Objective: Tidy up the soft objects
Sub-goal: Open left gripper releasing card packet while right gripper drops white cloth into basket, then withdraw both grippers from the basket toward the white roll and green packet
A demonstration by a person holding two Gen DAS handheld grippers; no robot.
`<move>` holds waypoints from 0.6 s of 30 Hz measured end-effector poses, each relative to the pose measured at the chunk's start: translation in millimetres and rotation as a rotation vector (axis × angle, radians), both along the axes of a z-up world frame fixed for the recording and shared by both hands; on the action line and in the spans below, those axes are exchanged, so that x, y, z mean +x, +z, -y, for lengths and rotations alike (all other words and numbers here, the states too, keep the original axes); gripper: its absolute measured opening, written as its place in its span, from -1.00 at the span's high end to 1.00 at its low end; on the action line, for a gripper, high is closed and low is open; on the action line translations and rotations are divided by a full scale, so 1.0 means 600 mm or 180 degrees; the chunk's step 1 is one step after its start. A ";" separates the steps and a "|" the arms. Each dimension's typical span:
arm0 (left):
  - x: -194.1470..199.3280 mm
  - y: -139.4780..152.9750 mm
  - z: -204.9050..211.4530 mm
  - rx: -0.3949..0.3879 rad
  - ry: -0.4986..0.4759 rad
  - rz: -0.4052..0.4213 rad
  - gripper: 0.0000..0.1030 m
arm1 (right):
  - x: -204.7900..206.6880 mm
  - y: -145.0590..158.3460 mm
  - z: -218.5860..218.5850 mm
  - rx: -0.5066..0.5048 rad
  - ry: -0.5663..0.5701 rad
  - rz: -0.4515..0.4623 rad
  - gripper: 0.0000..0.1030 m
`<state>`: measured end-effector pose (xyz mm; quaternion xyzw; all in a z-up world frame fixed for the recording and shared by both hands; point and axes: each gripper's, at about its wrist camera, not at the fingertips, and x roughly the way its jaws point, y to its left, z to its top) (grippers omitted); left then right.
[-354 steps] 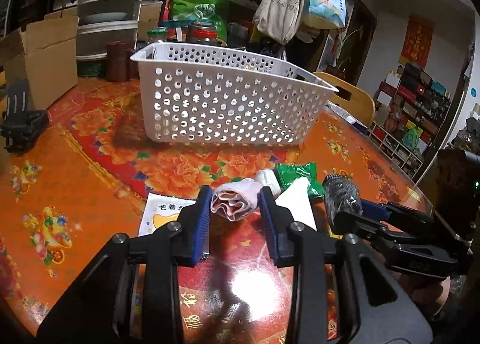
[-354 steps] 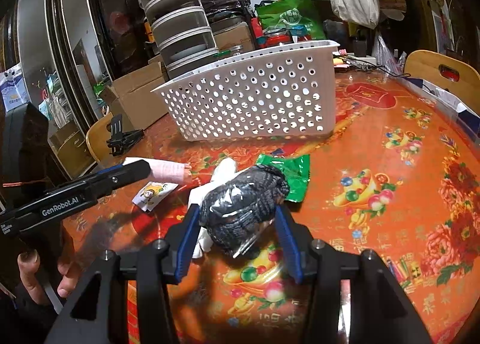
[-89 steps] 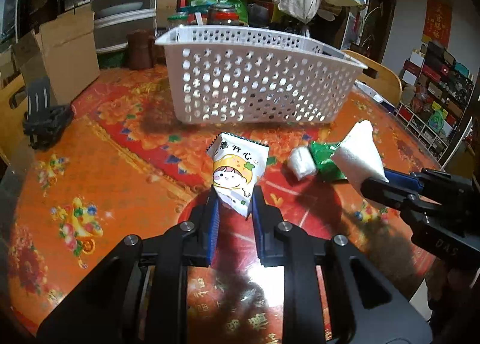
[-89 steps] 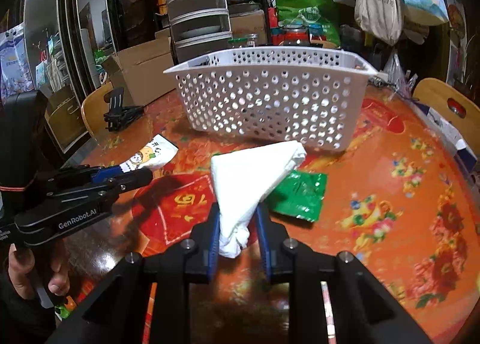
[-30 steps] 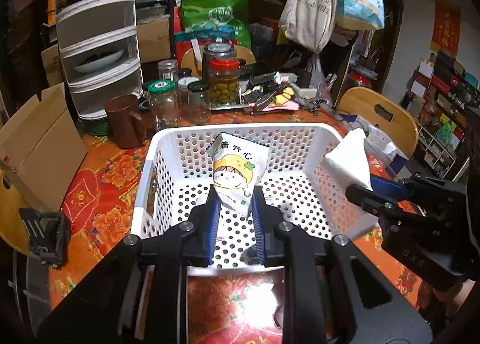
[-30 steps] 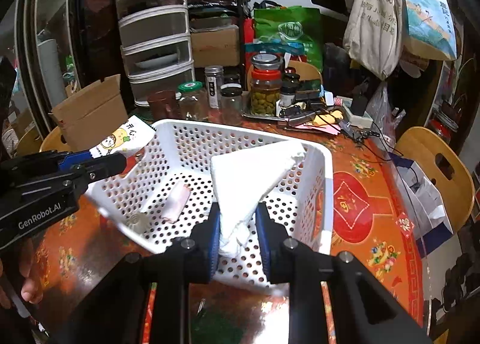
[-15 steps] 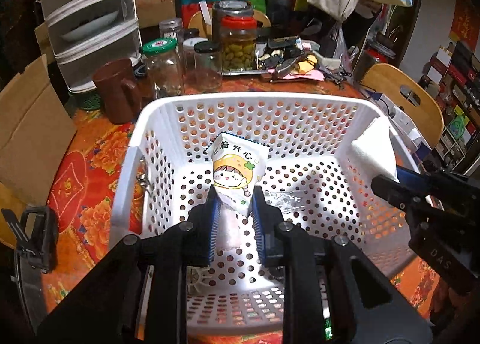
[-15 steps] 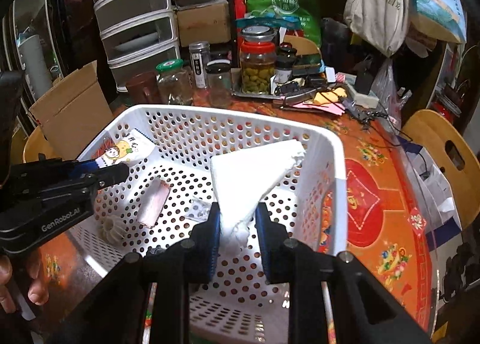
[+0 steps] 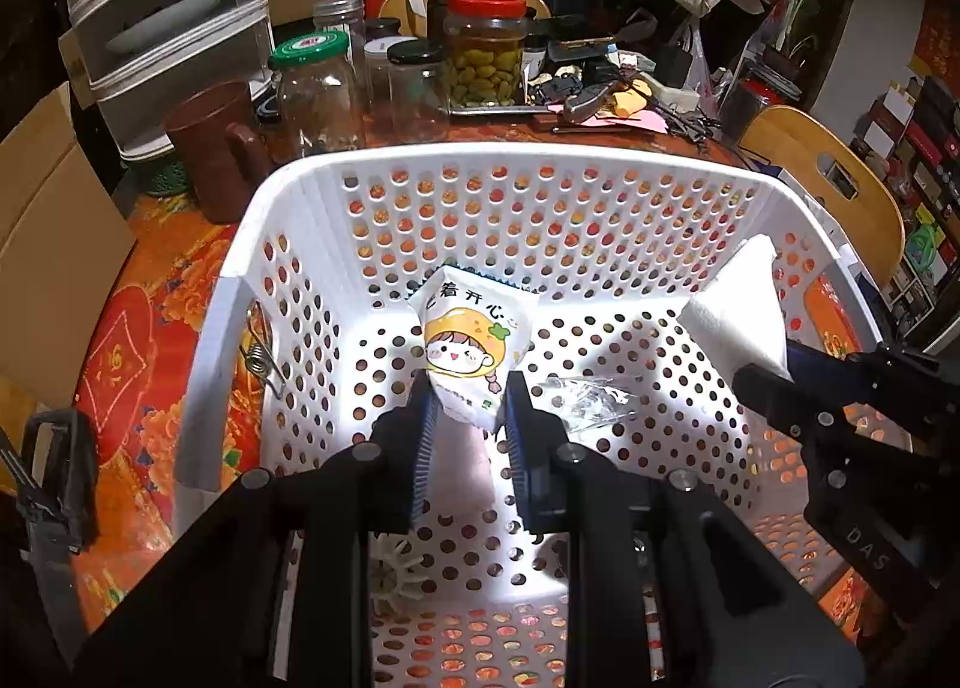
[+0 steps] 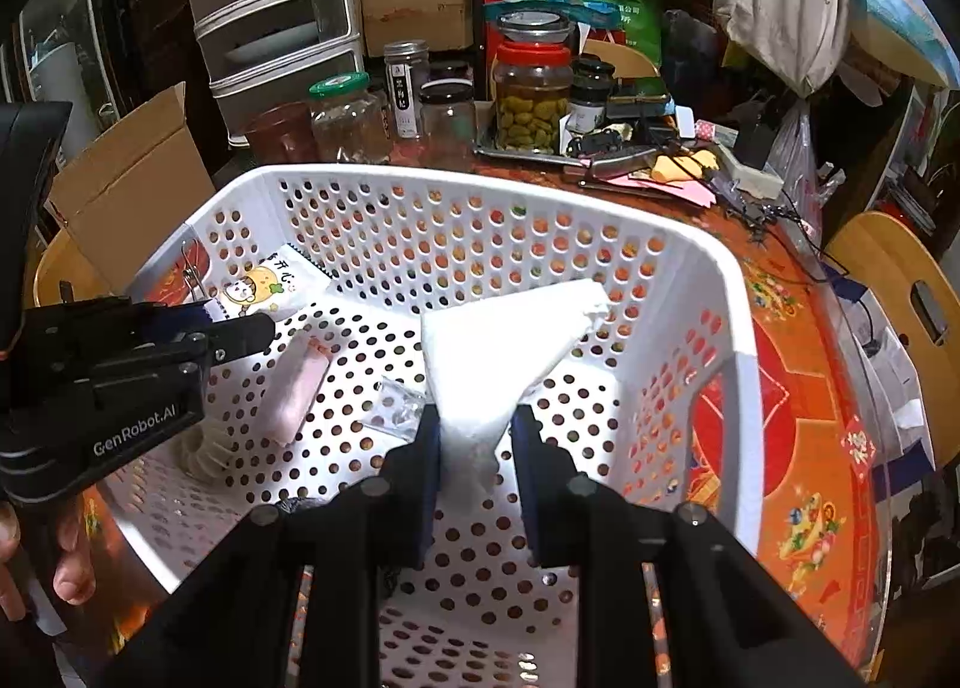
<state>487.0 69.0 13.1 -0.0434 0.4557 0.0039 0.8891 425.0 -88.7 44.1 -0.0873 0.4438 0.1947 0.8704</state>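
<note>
My left gripper [image 9: 467, 403] is shut on a cartoon tissue pack [image 9: 471, 343], held inside the white perforated basket [image 9: 540, 165] above its floor. In the right wrist view the same pack [image 10: 264, 286] shows near the basket's [image 10: 729, 328] left wall. A folded white cloth [image 10: 498, 346] is pinched in my shut right gripper [image 10: 474, 436], over the basket's middle; it appears as the white cloth [image 9: 741, 316] at the right in the left wrist view. On the basket floor lie a pink roll [image 10: 297, 388], a crinkled clear wrapper [image 10: 399, 406] and a pale ribbed piece [image 10: 207, 448].
Behind the basket stand glass jars [image 9: 483, 51], a brown mug [image 9: 213, 150] and stacked drawers [image 9: 156, 15]. A cardboard box [image 10: 129, 172] sits at the left, wooden chairs [image 10: 900, 292] at the right. A metal clip [image 9: 261, 355] hangs on the basket's left wall. A hand [image 10: 66, 562] grips the left tool.
Both grippers have sunk and moved forward into the basket, each keeping its hold. The basket now fills most of both views.
</note>
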 end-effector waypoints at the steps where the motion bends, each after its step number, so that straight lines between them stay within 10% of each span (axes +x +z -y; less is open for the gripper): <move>1: 0.001 -0.001 0.000 0.0000 0.0002 -0.0007 0.63 | 0.001 -0.001 0.000 -0.0005 0.0001 -0.0009 0.59; 7: 0.001 -0.003 0.000 0.0017 0.0017 -0.0008 0.56 | -0.001 0.000 0.000 0.0018 0.0020 -0.0030 0.57; 11: -0.005 0.001 0.002 0.0057 0.0017 0.0031 0.05 | -0.007 0.004 0.001 0.0030 0.0014 0.0004 0.47; 18: -0.027 0.026 0.003 0.0086 0.0016 0.0206 -0.40 | -0.026 0.022 0.011 0.0125 -0.0004 0.0113 -0.19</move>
